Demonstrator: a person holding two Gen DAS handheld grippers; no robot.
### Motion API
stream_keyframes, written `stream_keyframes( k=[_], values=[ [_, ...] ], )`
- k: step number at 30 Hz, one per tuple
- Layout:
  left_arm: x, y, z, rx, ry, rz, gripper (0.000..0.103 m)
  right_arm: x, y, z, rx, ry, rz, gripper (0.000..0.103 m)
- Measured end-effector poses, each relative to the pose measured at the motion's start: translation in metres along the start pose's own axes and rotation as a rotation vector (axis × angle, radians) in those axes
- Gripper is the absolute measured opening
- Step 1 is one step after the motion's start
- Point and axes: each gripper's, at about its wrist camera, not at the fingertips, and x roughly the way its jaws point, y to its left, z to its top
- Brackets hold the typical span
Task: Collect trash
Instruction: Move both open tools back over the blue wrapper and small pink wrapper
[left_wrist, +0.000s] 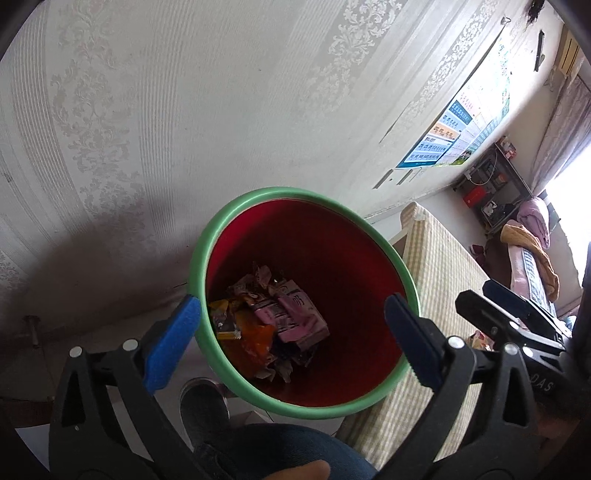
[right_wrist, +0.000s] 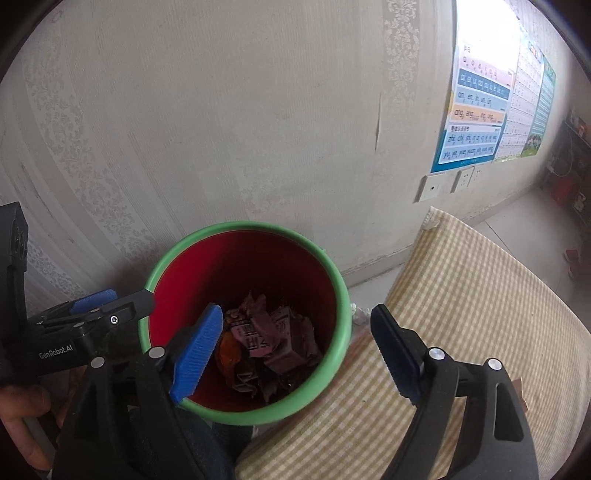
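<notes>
**Desk:** Left hand-held gripper (left_wrist: 291, 332) first — how does it stand?

**Photographer:** Wide open, nothing between its blue pads (left_wrist: 171, 345). It hangs over a red bin (left_wrist: 332, 251) with a green rim, lower centre of the left wrist frame, one finger at either side of the bin's mouth.

**Desk:** And the other one?

**Photographer:** The right hand-held gripper (right_wrist: 291, 358) is spread wide too, empty. In its own view the left finger sits over the bin's near rim, lower centre; the right finger is over a checked yellow-and-white cushion (right_wrist: 461, 295), lower right. It also shows at the right edge of the left wrist frame.

**Desk:** Where is the trash?

**Photographer:** At the bottom of the bin: a heap of crumpled wrappers (left_wrist: 269, 325), pink cartons with print on them, an orange packet (left_wrist: 255, 338) and a yellow one to the left. Neither gripper touches the heap.

**Desk:** Surroundings?

**Photographer:** The bin stands against a pale wall with damask-patterned wallpaper (right_wrist: 221, 110), just beside the cushion. A pinyin chart (right_wrist: 476, 110) hangs upper right in the right wrist frame, with wall sockets (right_wrist: 428, 188) below it. A dark shoe (left_wrist: 203, 410) and blue denim (left_wrist: 288, 446) show at the bottom of the left wrist frame, a thumb bottom centre.
</notes>
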Motion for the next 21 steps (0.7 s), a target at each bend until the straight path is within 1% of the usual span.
stream_keyframes(
  k=[6, 19, 21],
  values=[
    [-0.010, -0.039, -0.010, 0.054, 0.000, -0.035, 0.097, -0.037, -0.026, -0.018, 0.048, -0.026, -0.031, 0.081],
    [-0.037, -0.117, -0.047, 0.180, 0.003, -0.085, 0.097, -0.115, -0.071, -0.059, 0.134, -0.100, -0.085, 0.083],
    [-0.039, -0.129, -0.053, 0.200, 0.010, -0.094, 0.097, -0.126, -0.079, -0.069, 0.149, -0.108, -0.096, 0.086]
  ],
)
